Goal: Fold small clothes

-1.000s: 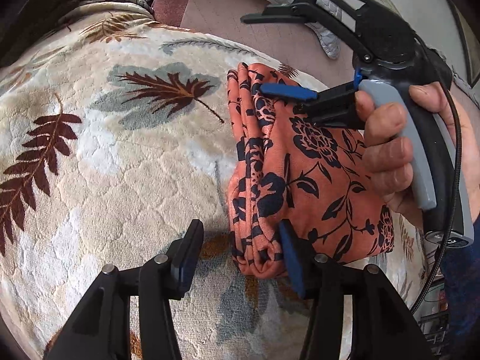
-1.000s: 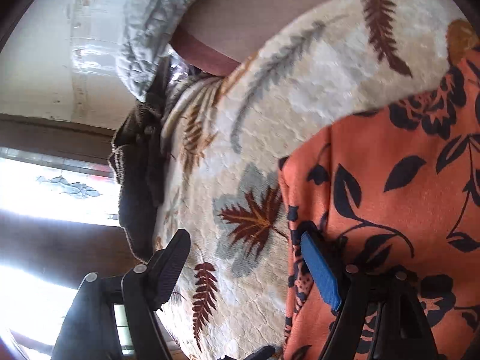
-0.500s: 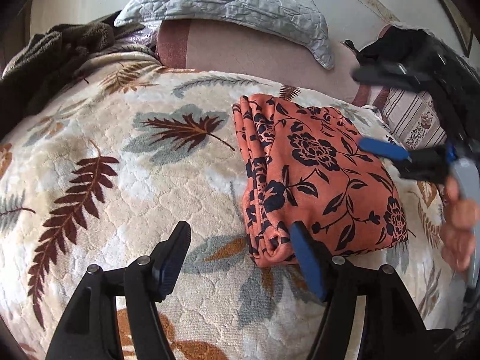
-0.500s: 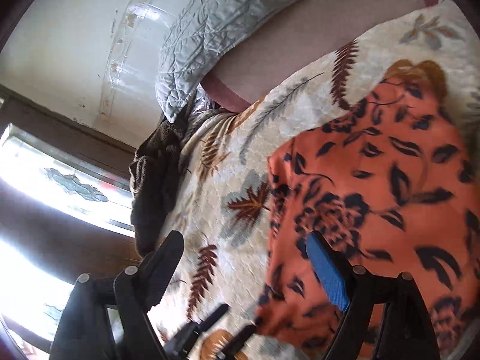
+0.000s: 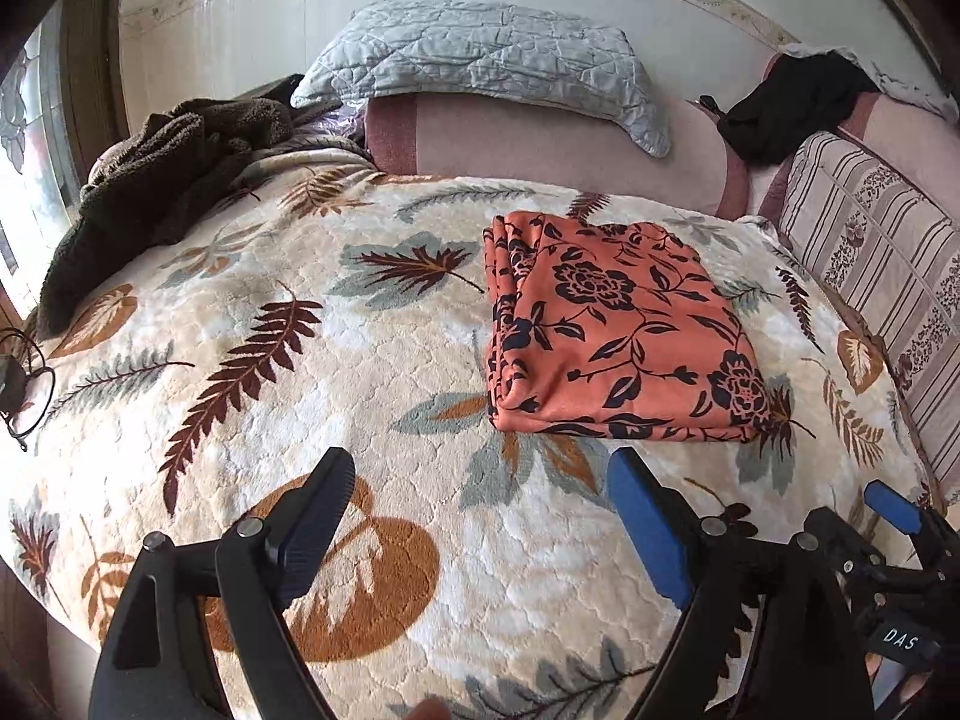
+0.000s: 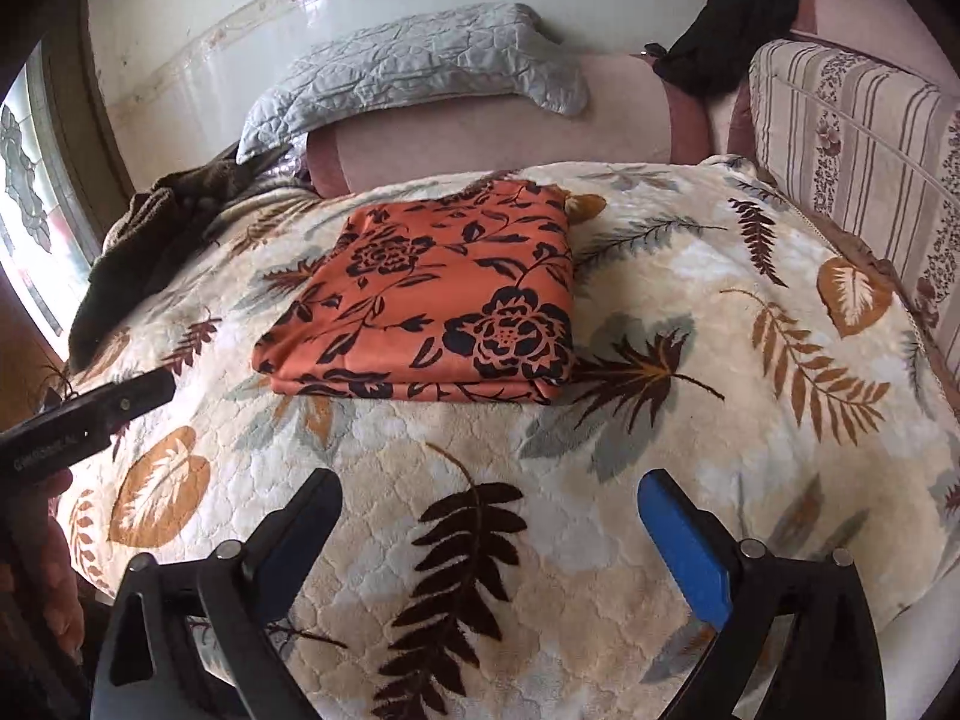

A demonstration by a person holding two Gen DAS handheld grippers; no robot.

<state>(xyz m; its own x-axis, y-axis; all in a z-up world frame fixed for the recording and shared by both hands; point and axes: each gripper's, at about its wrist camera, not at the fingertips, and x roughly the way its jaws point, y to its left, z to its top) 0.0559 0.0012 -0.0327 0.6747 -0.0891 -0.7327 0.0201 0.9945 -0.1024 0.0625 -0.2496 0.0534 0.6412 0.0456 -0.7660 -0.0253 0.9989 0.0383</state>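
An orange garment with a black flower print (image 5: 612, 324) lies folded in a neat rectangle on the cream leaf-patterned blanket (image 5: 300, 372). It also shows in the right wrist view (image 6: 432, 294). My left gripper (image 5: 480, 510) is open and empty, held well back from the garment's near edge. My right gripper (image 6: 486, 522) is open and empty, also back from the garment. The right gripper's body shows at the lower right of the left wrist view (image 5: 888, 546). The left gripper's body shows at the left edge of the right wrist view (image 6: 84, 420).
A grey quilted pillow (image 5: 492, 60) lies on a pink bolster (image 5: 540, 138) by the wall. A brown fleece heap (image 5: 156, 180) sits at the far left. A black garment (image 5: 792, 102) and a striped cushion (image 5: 870, 252) are at the right.
Both grippers let go of the folded garment and drew back toward the near edge of the bed. The garment stays flat where it was.
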